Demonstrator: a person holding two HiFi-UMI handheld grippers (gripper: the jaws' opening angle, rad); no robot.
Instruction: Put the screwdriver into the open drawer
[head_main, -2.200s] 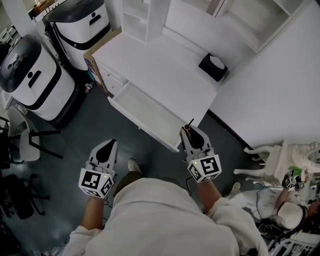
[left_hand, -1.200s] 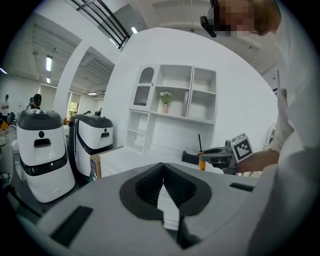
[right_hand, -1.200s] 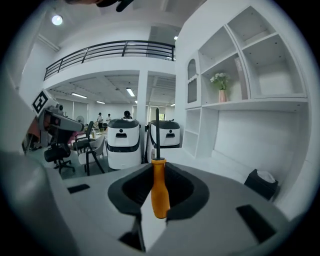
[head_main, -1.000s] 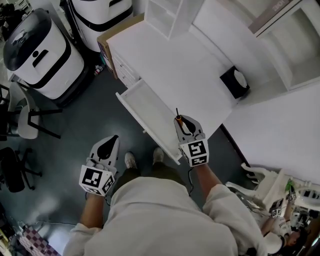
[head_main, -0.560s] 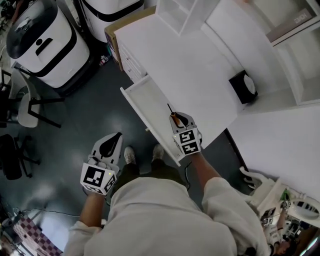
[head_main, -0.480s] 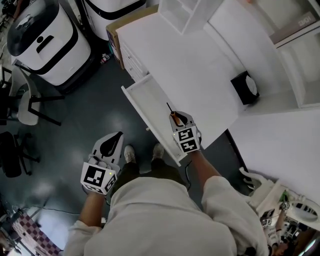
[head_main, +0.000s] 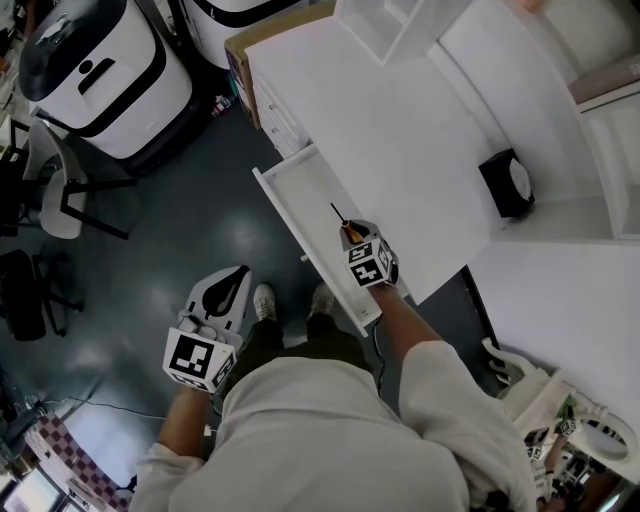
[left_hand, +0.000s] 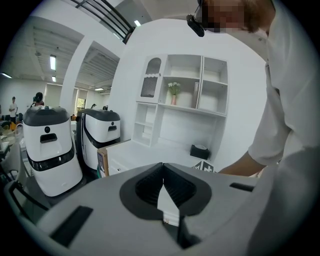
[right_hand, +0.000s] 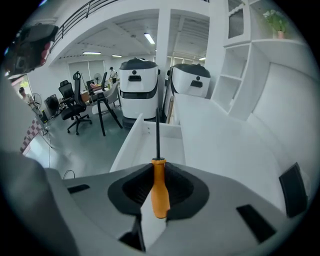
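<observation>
Head view, spotter asks: where's the screwdriver (head_main: 337, 214) sitting?

Me: In my right tool (head_main: 345, 232), over the open drawer (head_main: 300, 195). Orange handle pinched between the pads. The dark shaft sticks out past the tips and points along the drawer's length. Its tip is above the drawer's white floor; I can't tell whether it touches.

Spotter: Right gripper view agree?

Me: Yes. Right tool (right_hand: 158, 167) narrowed onto the handle of the screwdriver (right_hand: 160, 192), both pads pressing on it, butt end hanging back behind the pads. The shaft runs straight up the picture over the drawer (right_hand: 142, 142). The white surface (right_hand: 220, 145) lies just to the right of the drawer.

Spotter: Left side?

Me: Left tool (head_main: 238, 273) is low at the person's left side, over the dark floor (head_main: 200, 200). It's well apart from the drawer and near the person's shoes (head_main: 265, 300). In the left gripper view the left tool (left_hand: 163, 167) has its tips drawn together, pad against pad.

Spotter: Anything else around?

Me: One black box (head_main: 510, 183) on the surface (head_main: 400, 120) near its far right edge, well apart from the drawer. White-and-black machines (head_main: 100, 70) stand on the floor left of the surface, and a dark office chair (head_main: 25, 295) sits at the picture's left edge
</observation>
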